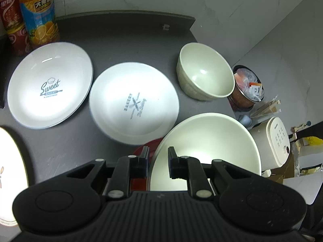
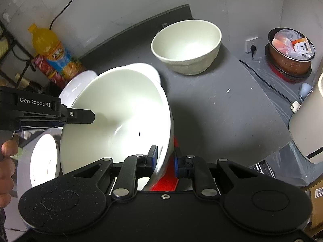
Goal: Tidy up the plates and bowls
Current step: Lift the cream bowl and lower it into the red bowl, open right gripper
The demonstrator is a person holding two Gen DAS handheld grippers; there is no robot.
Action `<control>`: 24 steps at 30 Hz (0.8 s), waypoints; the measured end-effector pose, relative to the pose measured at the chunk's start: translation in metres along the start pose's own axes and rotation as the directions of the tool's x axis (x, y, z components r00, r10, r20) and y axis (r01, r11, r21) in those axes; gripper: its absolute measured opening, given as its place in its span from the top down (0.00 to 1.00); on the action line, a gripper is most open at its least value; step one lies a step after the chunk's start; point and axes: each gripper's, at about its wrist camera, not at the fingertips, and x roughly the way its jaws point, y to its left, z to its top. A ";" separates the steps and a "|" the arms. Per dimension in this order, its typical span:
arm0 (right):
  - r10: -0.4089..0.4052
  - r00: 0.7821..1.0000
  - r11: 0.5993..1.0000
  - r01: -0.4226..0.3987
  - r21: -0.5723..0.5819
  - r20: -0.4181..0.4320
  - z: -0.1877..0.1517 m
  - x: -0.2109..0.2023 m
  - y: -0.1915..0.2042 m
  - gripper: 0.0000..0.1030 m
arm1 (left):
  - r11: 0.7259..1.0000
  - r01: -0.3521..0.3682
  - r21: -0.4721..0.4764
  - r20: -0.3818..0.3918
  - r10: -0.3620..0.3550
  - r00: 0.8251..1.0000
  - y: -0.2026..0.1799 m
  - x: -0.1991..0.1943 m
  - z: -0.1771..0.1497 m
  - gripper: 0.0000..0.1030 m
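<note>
A large cream bowl (image 1: 206, 145) (image 2: 121, 121) hangs tilted over a red dish (image 1: 141, 149) at the table's near edge. My left gripper (image 1: 158, 157) is shut on its rim, one finger (image 2: 84, 116) lying inside the bowl. The right gripper (image 2: 165, 158) is shut on the opposite rim, blue pads pressing the wall. A smaller cream bowl (image 1: 203, 72) (image 2: 185, 44) stands upright at the far right. Two white plates lie flat: a "Sweet" plate (image 1: 50, 84) at the left and a "Bakery" plate (image 1: 133, 100) in the middle. Another pale plate (image 1: 10, 171) (image 2: 44, 159) sits at the near left.
An orange juice bottle (image 1: 38, 14) and red cans (image 1: 12, 20) stand at the dark table's (image 1: 121, 40) far left corner. Off the right edge are a bin with rubbish (image 2: 290, 48) and a white cooker (image 1: 272, 141). A person's hand (image 2: 6, 161) holds the left gripper.
</note>
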 end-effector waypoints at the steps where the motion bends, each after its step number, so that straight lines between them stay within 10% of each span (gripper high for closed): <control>1: 0.000 1.000 1.000 0.000 -0.003 -0.005 -0.001 0.000 0.002 0.84 | 1.000 0.000 0.000 -0.002 0.000 1.000 0.001 0.000 -0.001 0.85; 24: -0.066 0.996 0.997 0.065 -0.033 -0.053 -0.007 0.024 0.017 0.84 | 1.000 -0.030 -0.011 -0.079 0.029 0.996 0.029 0.010 -0.013 0.74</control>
